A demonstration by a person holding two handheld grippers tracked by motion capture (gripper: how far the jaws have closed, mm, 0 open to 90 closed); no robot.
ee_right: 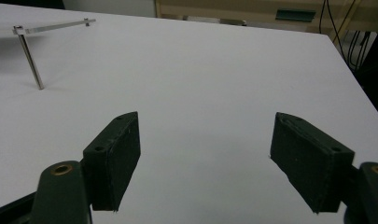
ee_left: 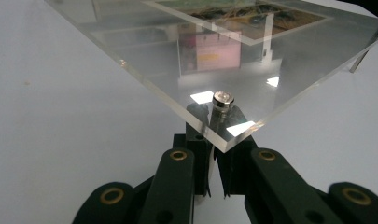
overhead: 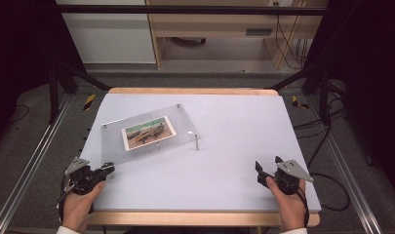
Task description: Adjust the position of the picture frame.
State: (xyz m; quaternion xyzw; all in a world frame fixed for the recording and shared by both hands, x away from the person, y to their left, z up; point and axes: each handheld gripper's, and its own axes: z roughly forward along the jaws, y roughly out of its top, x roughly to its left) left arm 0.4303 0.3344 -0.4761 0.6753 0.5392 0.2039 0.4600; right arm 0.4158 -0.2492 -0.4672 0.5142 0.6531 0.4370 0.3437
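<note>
Clear acrylic plate (overhead: 146, 134) on metal legs lies left-centre on the surface (overhead: 234, 146), long axis running left-right. Left gripper (ee_left: 213, 154) clamps its near-left corner leg (ee_left: 219, 112); right gripper (ee_right: 205, 158) gapes apart, well away.

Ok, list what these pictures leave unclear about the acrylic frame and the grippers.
- Left hand-held gripper: the clear acrylic plate covers its fingertips in the left gripper view, so a grip on the metal standoff post is unconfirmed.
- Photo subject: too small in the high view.
- Plate's far corners: cut off in the left gripper view.
</note>
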